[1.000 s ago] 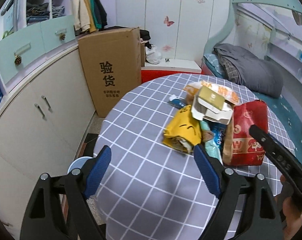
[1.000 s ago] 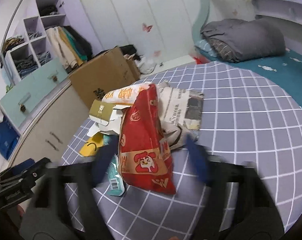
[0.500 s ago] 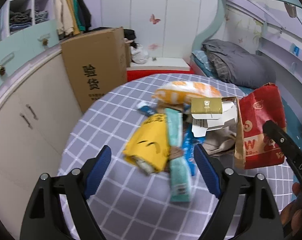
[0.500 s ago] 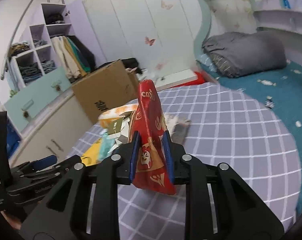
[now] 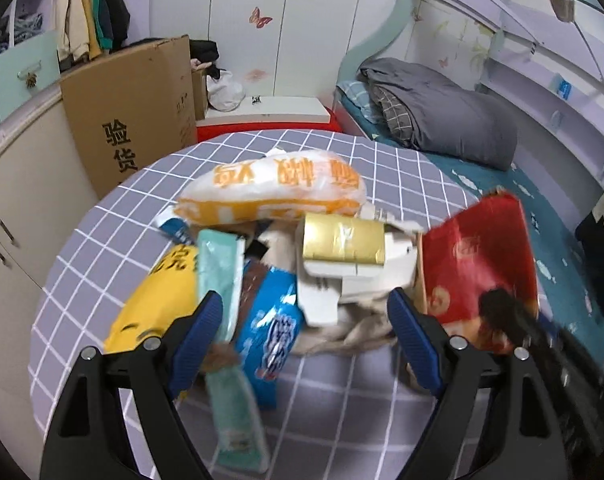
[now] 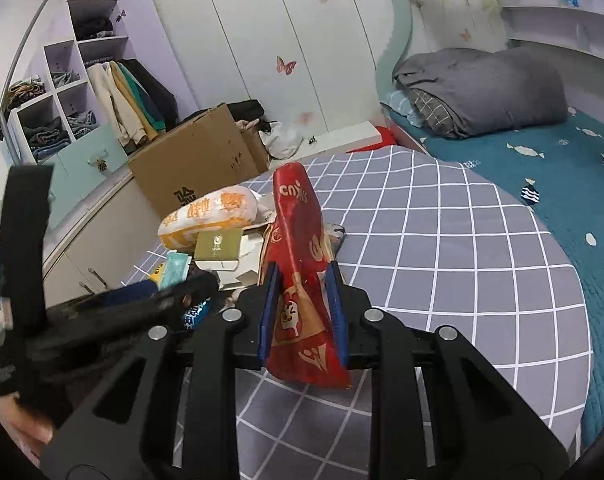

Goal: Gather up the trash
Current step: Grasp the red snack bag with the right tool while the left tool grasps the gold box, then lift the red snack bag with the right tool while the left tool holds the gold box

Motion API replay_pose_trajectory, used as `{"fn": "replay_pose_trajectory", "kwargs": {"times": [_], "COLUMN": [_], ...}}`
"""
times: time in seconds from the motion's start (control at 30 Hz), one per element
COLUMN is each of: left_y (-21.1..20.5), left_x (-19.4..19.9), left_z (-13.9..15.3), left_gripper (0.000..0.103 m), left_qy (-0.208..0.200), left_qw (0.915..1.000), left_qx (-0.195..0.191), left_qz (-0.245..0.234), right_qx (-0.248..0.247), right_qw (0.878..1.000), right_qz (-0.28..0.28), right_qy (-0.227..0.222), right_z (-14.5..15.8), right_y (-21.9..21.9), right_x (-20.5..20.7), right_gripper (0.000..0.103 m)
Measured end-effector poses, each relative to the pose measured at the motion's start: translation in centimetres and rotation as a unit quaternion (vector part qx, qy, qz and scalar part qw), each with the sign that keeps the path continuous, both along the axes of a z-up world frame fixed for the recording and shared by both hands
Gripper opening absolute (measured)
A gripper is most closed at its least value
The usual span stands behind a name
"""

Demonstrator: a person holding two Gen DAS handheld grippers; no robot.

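A red bag (image 6: 302, 280) stands upright between the blue pads of the right tongs (image 6: 303, 312), which pinch its lower half just above the grid-patterned desk (image 6: 461, 260); their jaws have just been closing on it. Just left of the bag lies a heap of trash: a gold box (image 5: 343, 240) on white cardboard (image 5: 341, 280), an orange-and-white packet (image 5: 278, 188) behind it, a blue wrapper (image 5: 274, 328), a pale green wrapper (image 5: 222, 280) and a yellow bag (image 5: 154, 308). The left tongs (image 5: 305, 340) hang over this heap with jaws spread wide and nothing pressed between them. A cardboard carton (image 5: 130, 112) stands beyond the desk, and a bed (image 6: 541, 152) lies to its right.
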State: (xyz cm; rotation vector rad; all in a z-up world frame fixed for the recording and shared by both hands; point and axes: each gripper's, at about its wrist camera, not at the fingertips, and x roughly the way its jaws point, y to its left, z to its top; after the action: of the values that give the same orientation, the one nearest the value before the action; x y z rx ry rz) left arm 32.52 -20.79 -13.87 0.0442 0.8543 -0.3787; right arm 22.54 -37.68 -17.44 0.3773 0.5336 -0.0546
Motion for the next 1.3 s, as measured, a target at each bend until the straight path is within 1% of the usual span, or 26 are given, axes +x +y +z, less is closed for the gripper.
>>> {"fn": "replay_pose_trajectory", "kwargs": {"times": [0.27, 0.37, 0.43, 0.5, 0.53, 0.57, 0.6, 0.63, 0.73, 0.83, 0.87, 0.9, 1.07, 1.13, 1.2, 1.27, 1.3], "left_y": [-1.4, -2.3, -2.8, -2.8, -3.0, -3.3, -3.7, -3.8, -4.1, -3.5, -3.3, -2.9, -0.3, 0.7, 1.8, 2.9, 3.5], "left_x": [2.2, 2.8, 3.2, 3.4, 3.4, 3.2, 3.1, 3.0, 1.9, 0.8, 0.2, -0.3, -2.9, -3.7, -4.3, -4.9, -5.0], "left_z": [-0.1, -0.3, -0.6, -0.9, -1.0, -1.1, -1.2, -1.3, -0.6, 0.7, 1.4, 2.0, 5.1, 5.7, 5.9, 5.9, 5.8], "left_gripper": [0.083, 0.083, 0.083, 0.082, 0.081, 0.071, 0.065, 0.065, 0.063, 0.062, 0.062, 0.062, 0.062, 0.062, 0.062, 0.062, 0.062], "left_qy": [0.019, 0.017, 0.024, 0.026, 0.024, 0.018, 0.017, 0.015, -0.017, -0.032, -0.043, -0.053, -0.103, -0.112, -0.114, -0.118, -0.121], "left_qw": [0.9989, 0.9988, 0.9981, 0.998, 0.9981, 0.9986, 0.9988, 0.999, 0.9996, 0.999, 0.9986, 0.9982, 0.9942, 0.9934, 0.9932, 0.9928, 0.9923], "left_qx": [-0.044, -0.046, -0.056, -0.058, -0.056, -0.048, -0.043, -0.038, -0.014, -0.022, -0.023, -0.024, -0.032, -0.027, -0.022, -0.013, -0.005], "left_qz": [0.003, 0.002, -0.007, -0.006, -0.007, -0.008, -0.017, -0.019, -0.018, -0.022, -0.021, -0.017, -0.004, -0.001, 0.006, 0.017, 0.027], "right_qx": [0.013, 0.013, 0.011, 0.012, 0.013, 0.014, 0.014, 0.013, 0.011, 0.006, 0.004, 0.002, -0.016, -0.017, -0.018, -0.009, -0.009], "right_qw": [1.0, 1.0, 1.0, 1.0, 1.0, 1.0, 1.0, 1.0, 1.0, 1.0, 1.0, 1.0, 1.0, 1.0, 1.0, 1.0, 0.999], "right_qz": [0.002, 0.003, 0.003, 0.003, 0.003, 0.004, 0.004, 0.004, 0.002, -0.005, -0.006, -0.007, -0.009, 0.0, -0.005, -0.027, -0.043], "right_qy": [0.005, 0.007, 0.009, 0.011, 0.011, 0.01, 0.011, 0.01, 0.008, 0.0, -0.002, -0.005, -0.025, -0.019, -0.005, -0.002, -0.001], "right_z": [-0.3, -0.3, -0.3, -0.4, -0.5, -0.4, -0.5, -0.5, -0.3, 0.3, 0.5, 0.7, 2.6, 2.6, 2.2, 1.9, 1.9], "right_y": [-0.6, -0.7, -0.7, -0.8, -0.8, -0.9, -0.9, -0.9, -0.8, -0.7, -0.6, -0.5, 0.5, 1.1, 1.2, 0.8, 0.5], "right_x": [0.7, 0.9, 1.1, 1.1, 1.1, 1.1, 1.1, 1.1, 0.9, 0.4, 0.3, 0.1, -1.0, -0.7, -0.5, -1.0, -1.3], "right_gripper": [0.024, 0.024, 0.024, 0.024, 0.024, 0.024, 0.024, 0.024, 0.024, 0.023, 0.022, 0.017, 0.012, 0.011, 0.011, 0.011, 0.014]}}
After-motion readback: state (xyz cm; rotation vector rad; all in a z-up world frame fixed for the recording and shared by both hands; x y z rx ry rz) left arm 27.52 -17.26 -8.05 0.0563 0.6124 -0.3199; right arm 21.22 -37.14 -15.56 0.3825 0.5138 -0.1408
